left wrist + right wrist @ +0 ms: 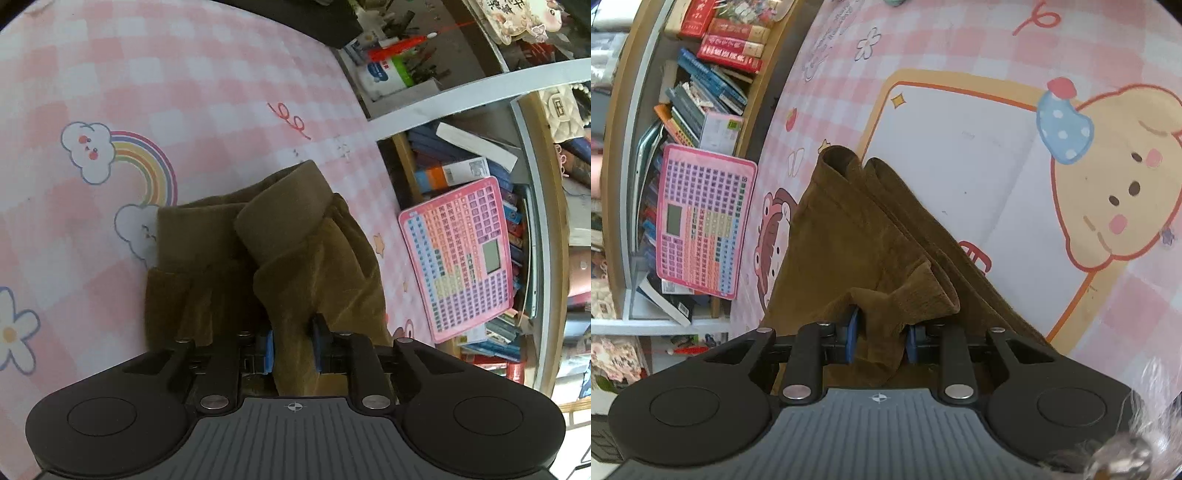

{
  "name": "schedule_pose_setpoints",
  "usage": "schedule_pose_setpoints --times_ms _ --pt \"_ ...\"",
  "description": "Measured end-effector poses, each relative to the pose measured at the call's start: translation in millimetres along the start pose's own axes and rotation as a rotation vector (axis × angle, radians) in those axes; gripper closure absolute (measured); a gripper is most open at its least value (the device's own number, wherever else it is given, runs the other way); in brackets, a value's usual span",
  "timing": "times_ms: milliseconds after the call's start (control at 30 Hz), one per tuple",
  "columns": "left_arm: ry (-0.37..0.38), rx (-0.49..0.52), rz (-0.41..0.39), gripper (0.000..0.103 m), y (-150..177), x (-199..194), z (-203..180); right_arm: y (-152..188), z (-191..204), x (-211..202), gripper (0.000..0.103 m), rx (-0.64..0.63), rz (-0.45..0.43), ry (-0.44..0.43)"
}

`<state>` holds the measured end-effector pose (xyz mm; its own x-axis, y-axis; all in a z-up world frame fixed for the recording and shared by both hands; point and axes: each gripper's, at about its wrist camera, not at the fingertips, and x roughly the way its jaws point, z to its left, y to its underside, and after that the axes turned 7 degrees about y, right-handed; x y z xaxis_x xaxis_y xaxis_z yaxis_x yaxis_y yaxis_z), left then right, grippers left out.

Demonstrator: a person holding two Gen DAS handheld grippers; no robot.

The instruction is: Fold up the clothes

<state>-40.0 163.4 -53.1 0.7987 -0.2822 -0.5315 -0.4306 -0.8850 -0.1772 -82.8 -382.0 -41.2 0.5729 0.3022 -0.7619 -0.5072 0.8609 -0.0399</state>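
Brown garment (303, 258) pinched in both left tongs (292, 345) and right tongs (880, 338); no legible writing.

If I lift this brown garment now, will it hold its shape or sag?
Probably sag: the brown garment already bunches into soft folds on the mat. Its ribbed, velvety surface likely won't slip from the left hand-held gripper or right hand-held gripper. Seems light.

An olive-brown corduroy garment (280, 251) is lying on a pink checked cartoon-print table mat (184, 92), bunched between the blue pads of the left gripper (291, 345) and the right gripper (881, 334). A pink keyboard-style toy tablet (458, 258) is leaning against a bookshelf (517, 206) beyond the mat's edge
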Motion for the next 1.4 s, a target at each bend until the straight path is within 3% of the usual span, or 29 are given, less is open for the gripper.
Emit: schedule_pose_setpoints --times_ms 33,67,200,333,433,500,633,700,833,933,1000,1067,1200,1267,1333,1367,1400 --pt "0.005 0.004 -0.009 0.089 0 1 -1 -1 1 0 0.094 -0.007 -0.002 0.002" --pt "0.010 0.009 -0.018 0.098 0 3 -4 -3 3 1 0.097 -0.012 -0.005 0.006" --pt "0.047 0.062 -0.031 0.100 -9 9 -28 -17 38 -7 0.100 -0.123 -0.055 -0.008" --pt "0.199 0.122 -0.034 0.101 -19 -10 -61 -24 89 -55 0.100 -0.259 -0.206 -0.153" --pt "0.278 0.182 0.014 0.100 -26 -33 -66 -3 95 -102 0.100 -0.277 -0.284 -0.195" --pt "0.238 0.199 0.051 0.099 -28 -42 -47 20 82 -117 0.100 -0.263 -0.258 -0.153" --pt "0.017 0.130 0.117 0.099 -21 -36 16 60 21 -68 0.100 -0.208 -0.051 0.127" --pt "-0.022 0.124 0.116 0.099 -15 -34 26 68 -2 -47 0.100 -0.151 -0.013 0.198" --pt "0.017 0.155 0.093 0.099 -16 -37 9 69 7 -51 0.100 -0.170 -0.065 0.162" --pt "0.122 0.228 0.047 0.099 -21 -53 -15 66 28 -75 0.100 -0.221 -0.158 0.064" --pt "0.175 0.256 0.023 0.099 -22 -63 -22 66 32 -88 0.100 -0.250 -0.223 0.051" --pt "0.145 0.244 0.037 0.099 -24 -62 -13 66 24 -89 0.100 -0.259 -0.243 0.080" --pt "0.001 0.198 0.076 0.099 -19 -45 25 80 -5 -57 0.100 -0.222 -0.112 0.221" --pt "0.009 0.172 0.064 0.098 -20 -45 32 88 -14 -50 0.099 -0.225 -0.091 0.244" --pt "0.006 0.174 0.062 0.092 -22 -47 33 89 -15 -52 0.097 -0.246 -0.094 0.257" --pt "-0.003 0.193 0.063 0.083 -23 -49 29 89 -14 -55 0.089 -0.255 -0.105 0.265" --pt "-0.012 0.210 0.060 0.067 -25 -52 25 89 -11 -59 0.082 -0.264 -0.120 0.274"
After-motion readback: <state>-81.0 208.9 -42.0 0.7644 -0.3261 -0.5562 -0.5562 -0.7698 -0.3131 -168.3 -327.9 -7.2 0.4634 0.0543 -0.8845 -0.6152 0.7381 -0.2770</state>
